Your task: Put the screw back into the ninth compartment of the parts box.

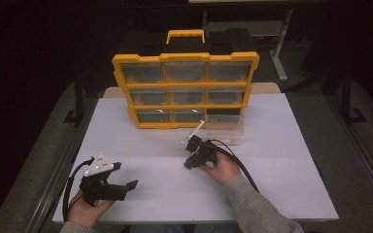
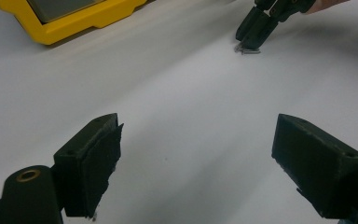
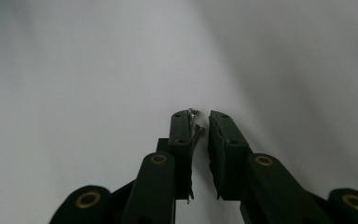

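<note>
Two small metal screws [image 3: 196,132] lie on the white table [image 1: 277,189] between the tips of my right gripper [image 3: 201,116]. Its jaws stand only a narrow gap apart; the screws rest against the left jaw, and a sliver of table shows before the right jaw. In the left gripper view the right gripper [image 2: 249,41] points down at the screws [image 2: 247,50] on the table. From above, my right gripper [image 1: 188,166] is at mid-table, tilted down. My left gripper [image 1: 125,175] rests near the front left, its jaws wide open with nothing between them [image 2: 198,149].
A yellow organizer [image 1: 184,59] with clear drawers stands upright at the back of the table. One clear drawer [image 1: 226,128] sits pulled out on the table at its lower right, just behind my right gripper. Dark floor surrounds the table edges.
</note>
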A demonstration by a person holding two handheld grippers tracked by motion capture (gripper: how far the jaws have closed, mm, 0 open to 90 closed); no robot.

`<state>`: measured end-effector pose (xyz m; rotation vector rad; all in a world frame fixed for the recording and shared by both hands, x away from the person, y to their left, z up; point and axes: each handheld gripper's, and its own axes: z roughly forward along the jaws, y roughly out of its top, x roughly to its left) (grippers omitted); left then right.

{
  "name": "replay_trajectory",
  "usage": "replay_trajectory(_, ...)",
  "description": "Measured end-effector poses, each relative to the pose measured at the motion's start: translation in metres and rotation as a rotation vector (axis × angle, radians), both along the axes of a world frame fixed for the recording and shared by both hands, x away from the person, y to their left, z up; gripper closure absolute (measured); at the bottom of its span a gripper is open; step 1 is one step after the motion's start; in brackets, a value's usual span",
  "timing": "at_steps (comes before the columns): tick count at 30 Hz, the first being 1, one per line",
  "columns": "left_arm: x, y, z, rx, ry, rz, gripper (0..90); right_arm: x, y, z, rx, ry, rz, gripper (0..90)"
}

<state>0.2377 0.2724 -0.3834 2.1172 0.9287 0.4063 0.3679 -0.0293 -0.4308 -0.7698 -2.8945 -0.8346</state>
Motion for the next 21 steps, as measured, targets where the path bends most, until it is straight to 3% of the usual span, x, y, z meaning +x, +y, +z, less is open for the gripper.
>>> replay_trajectory(10, 0.0004, 0.0010, 0.0008, 0.006, -0.004, -0.003, 15.2, -0.0012, 0.0002, -0.0001, -0.019, -0.038, 0.007, 86.2)
replay_trajectory(20, 0.0005, 0.0006, 0.0002, 0.000, 0.003, -0.001, 15.2, 0.0010, -0.0023, 0.0004, -0.009, -0.038, 0.037, 86.6)
replay_trajectory(21, 0.0009, 0.0009, -0.0001, 0.003, 0.005, -0.003, 15.2, 0.0012, -0.0039, 0.0035, 0.011, -0.036, 0.043, 86.7)
